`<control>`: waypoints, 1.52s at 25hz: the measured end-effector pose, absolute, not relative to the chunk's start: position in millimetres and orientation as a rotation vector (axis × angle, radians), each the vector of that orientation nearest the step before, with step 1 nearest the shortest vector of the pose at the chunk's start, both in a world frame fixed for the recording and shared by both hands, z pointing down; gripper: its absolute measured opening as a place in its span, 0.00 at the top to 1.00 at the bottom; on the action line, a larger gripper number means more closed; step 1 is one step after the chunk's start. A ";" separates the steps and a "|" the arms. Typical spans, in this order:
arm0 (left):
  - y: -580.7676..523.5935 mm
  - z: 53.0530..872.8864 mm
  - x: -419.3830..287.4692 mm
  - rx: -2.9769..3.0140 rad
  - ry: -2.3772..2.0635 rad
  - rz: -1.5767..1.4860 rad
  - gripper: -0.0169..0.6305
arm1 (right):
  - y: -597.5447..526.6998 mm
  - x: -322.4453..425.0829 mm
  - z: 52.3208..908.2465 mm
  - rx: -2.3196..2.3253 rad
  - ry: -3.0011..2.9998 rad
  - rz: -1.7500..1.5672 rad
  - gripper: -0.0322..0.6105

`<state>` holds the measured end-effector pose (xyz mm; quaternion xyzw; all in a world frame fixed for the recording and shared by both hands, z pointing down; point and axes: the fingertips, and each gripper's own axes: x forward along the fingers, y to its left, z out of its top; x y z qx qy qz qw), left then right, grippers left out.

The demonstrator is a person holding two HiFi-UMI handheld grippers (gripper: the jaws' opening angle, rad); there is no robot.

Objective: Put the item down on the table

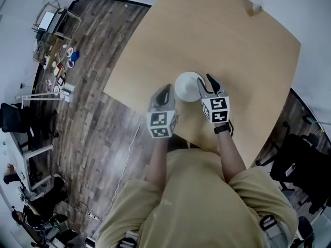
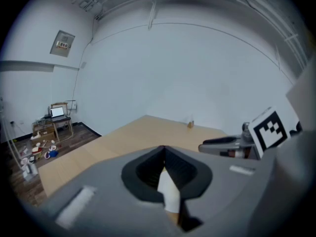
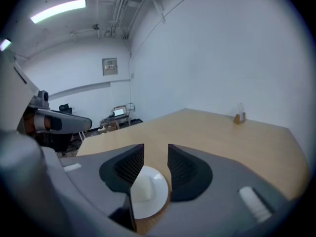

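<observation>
Tan shirt sleeves (image 1: 155, 190) are seen reaching over the wooden table (image 1: 227, 35), a gripper held in each hand. The right gripper (image 1: 205, 80) is held spread, with the white dish (image 1: 187, 86) set down just below and left of its jaws. The left gripper (image 1: 166, 89) is pressed together just beside the dish.

We count, qty per kind: bench (image 1: 217, 30) x1; white dish (image 1: 187, 87) x1; hand-held grippers x2, i.e. left hand-held gripper (image 1: 166, 88) and right hand-held gripper (image 1: 205, 80); small obj. (image 1: 254, 8) at far bench corner x1.
</observation>
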<state>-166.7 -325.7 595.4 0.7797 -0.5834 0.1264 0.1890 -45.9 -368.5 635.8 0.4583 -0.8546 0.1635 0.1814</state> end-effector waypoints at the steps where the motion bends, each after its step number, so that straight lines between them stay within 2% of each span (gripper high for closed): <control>1: -321.7 586.8 -163.3 2.208 -1.648 0.354 0.97 | -365.9 -33.2 623.5 1.332 -2.420 0.453 0.72; 9: -294.4 520.6 -138.6 2.311 -1.732 0.308 0.97 | -339.3 71.0 537.5 1.621 -2.448 0.357 0.94; 19: -245.0 452.1 -102.9 2.454 -1.790 0.217 0.97 | -285.8 103.2 466.9 1.704 -2.501 0.177 0.94; 29: -216.7 452.8 -56.2 2.518 -1.735 0.204 0.97 | -255.3 122.2 448.4 1.666 -2.597 0.129 0.94; 38: -211.9 471.1 -66.5 2.453 -1.788 0.247 0.97 | -251.5 113.3 453.7 1.573 -2.583 0.083 0.94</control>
